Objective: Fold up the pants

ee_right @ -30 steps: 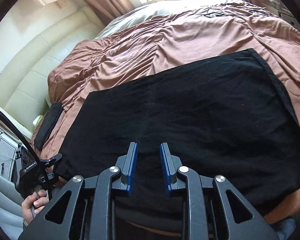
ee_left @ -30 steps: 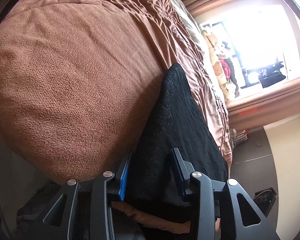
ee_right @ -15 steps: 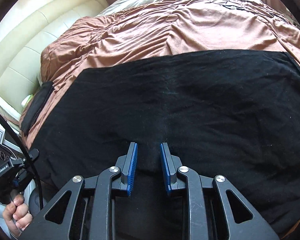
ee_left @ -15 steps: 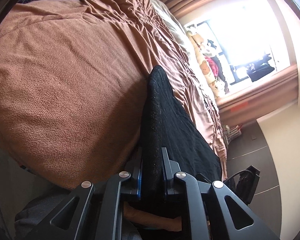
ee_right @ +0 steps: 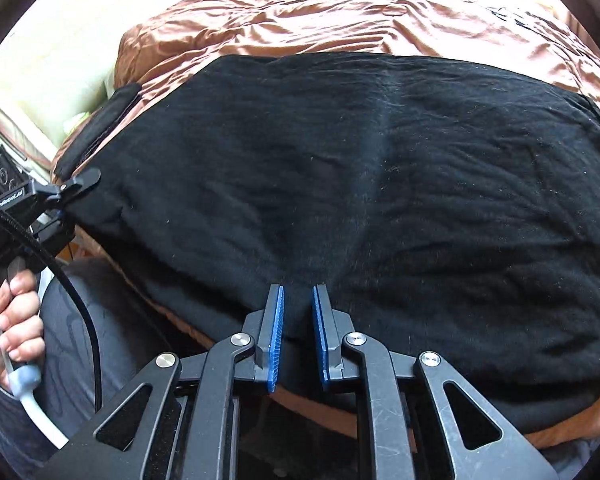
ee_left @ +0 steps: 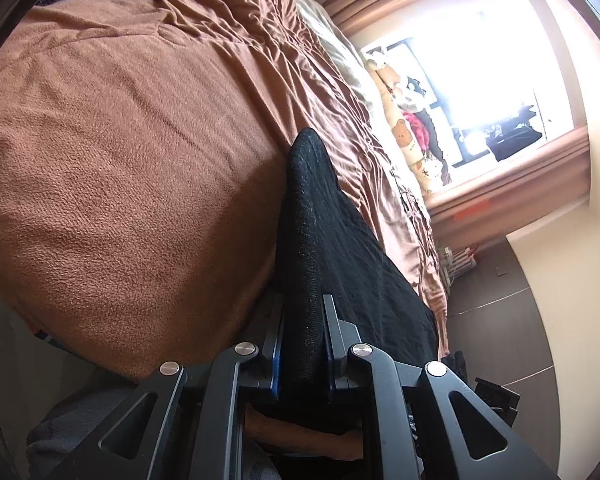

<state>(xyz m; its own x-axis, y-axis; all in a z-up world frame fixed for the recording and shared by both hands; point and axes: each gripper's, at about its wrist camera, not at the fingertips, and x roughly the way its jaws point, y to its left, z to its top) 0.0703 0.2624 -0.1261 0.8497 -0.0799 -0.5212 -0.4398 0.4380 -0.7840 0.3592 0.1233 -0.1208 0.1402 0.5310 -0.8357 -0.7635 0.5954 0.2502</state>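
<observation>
Black pants lie spread flat across a brown blanket on a bed. In the left wrist view the pants rise as a thick black ridge, and my left gripper is shut on their near edge. The right wrist view shows that same left gripper pinching the pants' left corner, held by a hand. My right gripper sits at the middle of the near edge. Its jaws are closing with black fabric between the blue pads.
A small black cloth lies on the blanket's left side near a cream padded headboard. Plush toys sit by a bright window. Dark floor runs along the bed's far side.
The left gripper's jaws closed onto the pants' edge and stayed there. The right gripper moved down and nearer to the pants' near edge, and its pads drew closer together.
</observation>
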